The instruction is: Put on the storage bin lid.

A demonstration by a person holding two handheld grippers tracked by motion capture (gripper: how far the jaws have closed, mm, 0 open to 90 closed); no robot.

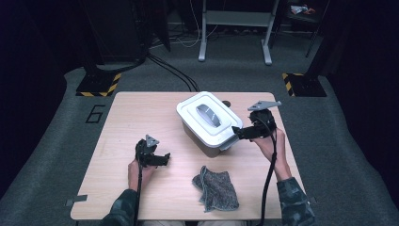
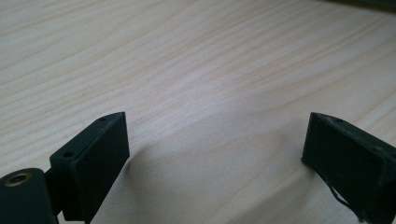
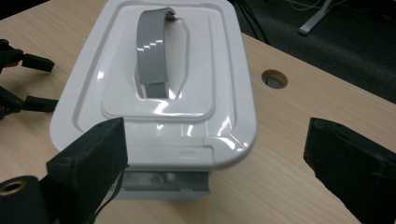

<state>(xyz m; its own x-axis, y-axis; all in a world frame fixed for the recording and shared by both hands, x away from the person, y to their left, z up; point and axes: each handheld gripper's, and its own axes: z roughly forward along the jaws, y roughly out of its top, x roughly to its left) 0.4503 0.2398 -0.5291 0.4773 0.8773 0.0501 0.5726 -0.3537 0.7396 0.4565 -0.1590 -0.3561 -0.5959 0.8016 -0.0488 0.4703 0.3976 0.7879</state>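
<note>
R gripper (image 1: pixel 238 133) jaws spread, empty, just beside white lidded box (image 1: pixel 209 120); L gripper (image 1: pixel 165 159) spread, empty, over table (image 1: pixel 141 113).

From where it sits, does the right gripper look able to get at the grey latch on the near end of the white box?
Probably yes. The right gripper is open and faces the end of the white lidded box, with the grey latch just ahead of its jaws and nothing between them.
</note>
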